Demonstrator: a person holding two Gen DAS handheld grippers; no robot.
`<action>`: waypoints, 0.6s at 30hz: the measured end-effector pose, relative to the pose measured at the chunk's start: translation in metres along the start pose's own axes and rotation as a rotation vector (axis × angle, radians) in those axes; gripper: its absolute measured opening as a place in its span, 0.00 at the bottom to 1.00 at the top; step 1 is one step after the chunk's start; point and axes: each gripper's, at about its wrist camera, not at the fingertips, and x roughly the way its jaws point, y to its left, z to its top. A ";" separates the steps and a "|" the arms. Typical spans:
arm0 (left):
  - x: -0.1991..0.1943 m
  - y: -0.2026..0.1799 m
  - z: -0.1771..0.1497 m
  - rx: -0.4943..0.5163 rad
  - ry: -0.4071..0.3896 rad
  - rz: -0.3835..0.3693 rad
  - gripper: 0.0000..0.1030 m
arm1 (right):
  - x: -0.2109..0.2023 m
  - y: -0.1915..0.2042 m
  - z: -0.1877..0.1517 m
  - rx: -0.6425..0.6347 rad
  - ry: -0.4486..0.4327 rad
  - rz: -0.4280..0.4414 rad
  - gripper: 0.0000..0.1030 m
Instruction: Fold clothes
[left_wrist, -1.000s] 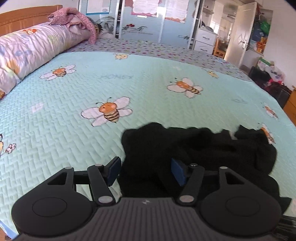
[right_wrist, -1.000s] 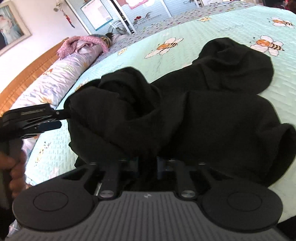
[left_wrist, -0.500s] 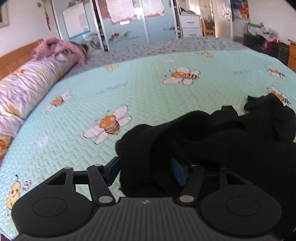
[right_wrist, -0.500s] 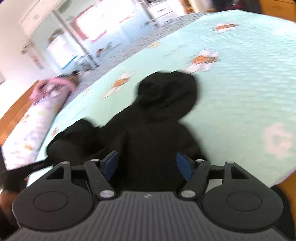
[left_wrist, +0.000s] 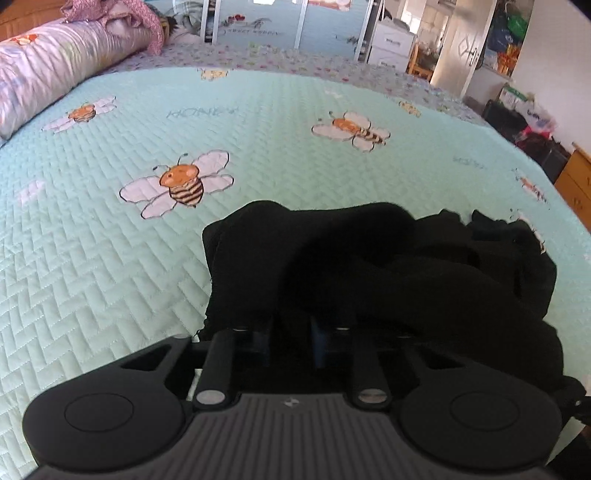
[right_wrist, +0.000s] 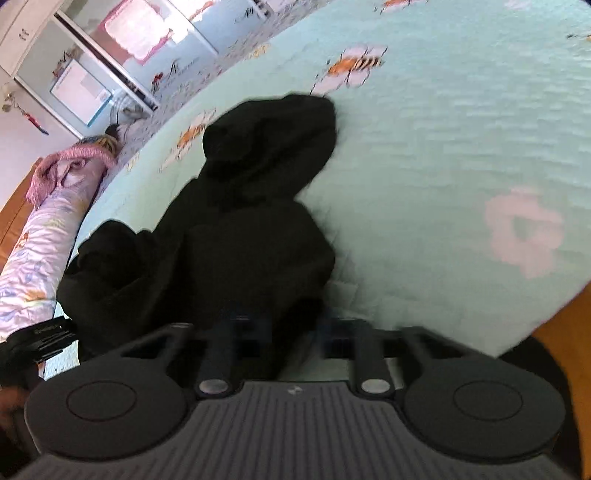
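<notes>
A crumpled black garment (left_wrist: 369, 258) lies on the mint bee-print quilt (left_wrist: 129, 288) near the bed's front edge. My left gripper (left_wrist: 291, 332) is shut on the garment's near left edge, with fabric bunched between its blue pads. In the right wrist view the same garment (right_wrist: 258, 221) stretches away towards the far end. My right gripper (right_wrist: 288, 332) is blurred, its jaws closing with black fabric pinched between them. The left gripper (right_wrist: 40, 336) shows at that view's left edge, with the cloth running into it.
A rolled floral duvet (left_wrist: 55, 55) with a pink cloth (left_wrist: 110, 11) lies along the bed's left side. Wardrobe doors (left_wrist: 258, 22) stand beyond the bed. A wooden cabinet (left_wrist: 576, 177) and bags are on the right. The bed's edge (right_wrist: 517, 343) drops off beside my right gripper.
The left jaws have shut on the garment's edge. The right gripper let go, opened, shifted along the garment towards the bed's corner with a roll, and its jaws have come together again.
</notes>
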 end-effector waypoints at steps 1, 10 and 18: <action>-0.004 -0.001 0.000 0.000 -0.014 -0.007 0.09 | -0.002 0.001 0.001 0.003 -0.007 0.006 0.13; -0.045 0.007 0.006 -0.043 -0.101 -0.084 0.07 | -0.085 -0.007 0.054 -0.032 -0.335 -0.017 0.09; -0.046 -0.018 -0.012 -0.008 -0.052 -0.126 0.10 | -0.101 -0.036 0.064 0.034 -0.373 -0.152 0.10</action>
